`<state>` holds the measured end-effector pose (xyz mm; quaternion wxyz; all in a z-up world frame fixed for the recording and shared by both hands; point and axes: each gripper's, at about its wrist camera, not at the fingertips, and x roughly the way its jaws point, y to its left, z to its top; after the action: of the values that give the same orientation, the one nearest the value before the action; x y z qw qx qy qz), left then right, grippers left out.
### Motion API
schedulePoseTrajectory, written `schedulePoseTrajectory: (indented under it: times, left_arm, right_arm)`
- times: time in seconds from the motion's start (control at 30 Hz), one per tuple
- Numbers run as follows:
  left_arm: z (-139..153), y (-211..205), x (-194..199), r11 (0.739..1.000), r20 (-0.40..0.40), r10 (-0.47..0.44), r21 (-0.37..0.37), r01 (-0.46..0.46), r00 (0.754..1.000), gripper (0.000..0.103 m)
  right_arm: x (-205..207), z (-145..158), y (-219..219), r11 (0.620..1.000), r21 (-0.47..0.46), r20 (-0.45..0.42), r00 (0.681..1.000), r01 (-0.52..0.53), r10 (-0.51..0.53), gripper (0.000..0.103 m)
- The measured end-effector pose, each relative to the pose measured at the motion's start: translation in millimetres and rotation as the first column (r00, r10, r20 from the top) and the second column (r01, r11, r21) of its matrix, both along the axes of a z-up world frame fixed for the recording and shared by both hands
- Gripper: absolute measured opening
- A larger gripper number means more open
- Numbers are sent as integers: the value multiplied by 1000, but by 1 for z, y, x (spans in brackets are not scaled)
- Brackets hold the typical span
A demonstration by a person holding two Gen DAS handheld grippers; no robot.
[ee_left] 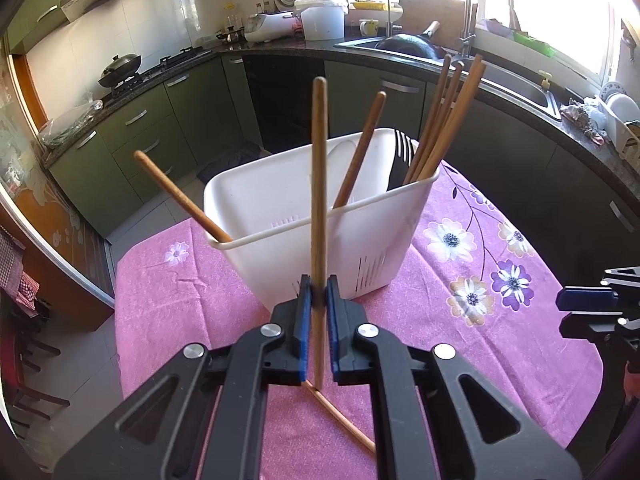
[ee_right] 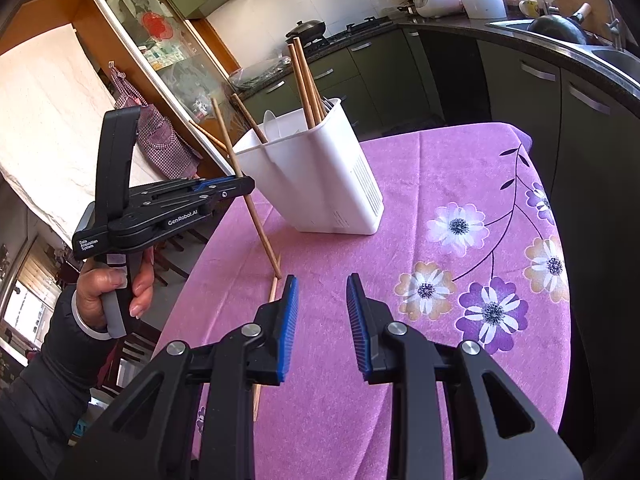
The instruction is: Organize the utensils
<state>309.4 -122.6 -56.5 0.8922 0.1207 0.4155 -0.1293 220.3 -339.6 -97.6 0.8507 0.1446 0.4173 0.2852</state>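
Note:
My left gripper (ee_left: pixel 319 292) is shut on a wooden chopstick (ee_left: pixel 319 184) and holds it nearly upright, its lower tip close to the pink tablecloth, just in front of the white utensil holder (ee_left: pixel 304 248). The holder (ee_right: pixel 320 176) has several chopsticks (ee_left: pixel 444 120), a black fork (ee_left: pixel 400 156) and a white spoon standing in it. Another chopstick (ee_left: pixel 340 420) lies flat on the cloth under my left gripper; it also shows in the right wrist view (ee_right: pixel 266 332). My right gripper (ee_right: pixel 322 300) is open and empty above the cloth, to the right of the left gripper (ee_right: pixel 236 186).
The round table has a pink floral cloth (ee_right: pixel 460 240). Green kitchen cabinets (ee_left: pixel 152 128), a stove with a wok (ee_left: pixel 120 70) and a sink (ee_left: pixel 404 46) lie beyond. A wooden glass cabinet (ee_right: pixel 160 52) and chairs stand left of the table.

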Motion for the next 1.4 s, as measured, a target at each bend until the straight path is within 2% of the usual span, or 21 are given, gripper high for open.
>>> schedulePoseTrajectory:
  times: [0.23,0.37,0.57,0.77,1.03,1.17,1.4]
  left_arm:
    - [35,10,-24,999,57,0,-33,2,998,7]
    - [62,14,-28,998,58,7,-65,-3,998,7]
    - [114,21,-20,990,71,20,-139,-10,997,7]
    - [149,20,5,986,127,81,-156,-60,989,7]
    - [156,24,26,976,126,120,-196,-94,985,7]
    - [160,26,27,978,141,121,-187,-94,983,7]
    - [135,21,42,981,103,132,-154,-115,986,7]
  right_arm:
    - [0,-8,12,999,-21,-19,999,-30,29,27]
    - [0,-17,15,999,-30,-38,999,-40,39,27]
    - [0,-26,17,998,-41,-60,997,-55,53,27]
    - [0,-33,20,995,-67,-77,994,-77,72,30]
    - [-2,-49,17,992,-95,-106,991,-89,79,30]
    - [0,-53,17,991,-96,-115,990,-89,77,30]
    - [-1,-53,43,977,-147,-129,982,-156,137,30]
